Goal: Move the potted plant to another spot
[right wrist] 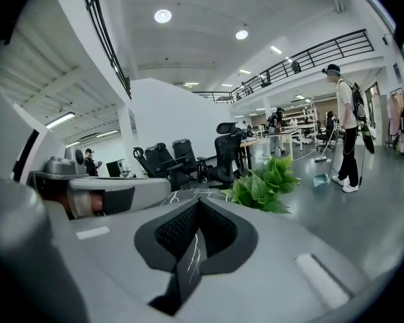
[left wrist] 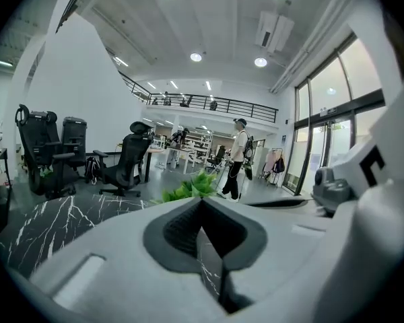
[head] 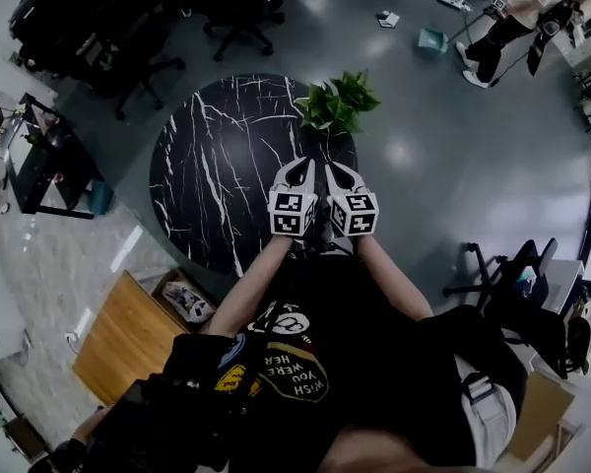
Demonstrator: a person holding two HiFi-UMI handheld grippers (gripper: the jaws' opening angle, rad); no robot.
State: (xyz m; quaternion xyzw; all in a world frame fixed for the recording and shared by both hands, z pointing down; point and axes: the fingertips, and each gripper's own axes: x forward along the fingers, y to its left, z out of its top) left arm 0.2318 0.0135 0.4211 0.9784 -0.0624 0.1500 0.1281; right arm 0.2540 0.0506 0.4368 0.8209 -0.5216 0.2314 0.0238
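currently, potted plant (head: 337, 103) at far edge of round table (head: 207, 166)

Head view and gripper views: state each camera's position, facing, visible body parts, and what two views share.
Head view: on head, steeply down at marble table, potted plant; forearms, left gripper, right gripper.
Left gripper view: on that gripper, toward potted plant; own shut jaws, right gripper.
Right gripper view: likewise; own shut jaws, left gripper.
Shared: potted plant.
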